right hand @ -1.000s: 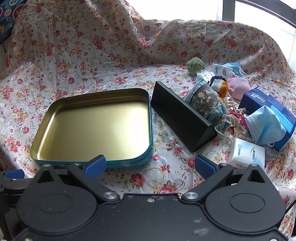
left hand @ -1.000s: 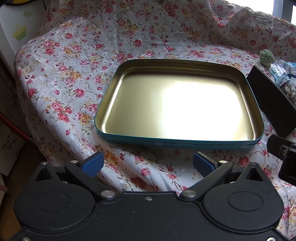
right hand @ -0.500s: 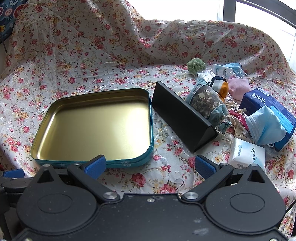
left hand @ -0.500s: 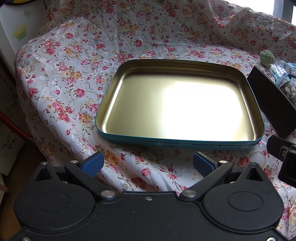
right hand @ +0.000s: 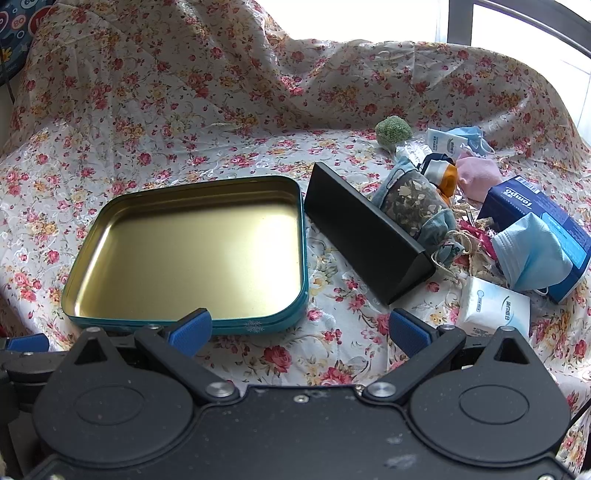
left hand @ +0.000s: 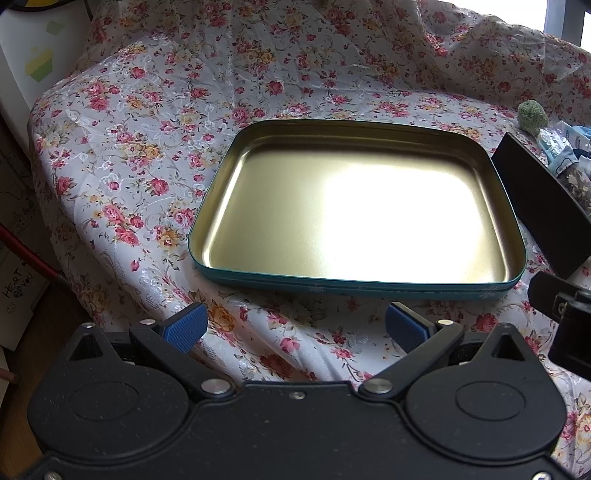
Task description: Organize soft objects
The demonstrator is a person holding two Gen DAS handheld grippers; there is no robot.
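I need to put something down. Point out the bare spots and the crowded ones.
Free: the inside of the tin tray, the cloth left of it, and the strip between tray and both open grippers. Crowded: right of the black box, with masks, tissue packs and pouches.

Floral cloth draped over table and up behind; bright window with dark frame at back right; cardboard boxes on floor left
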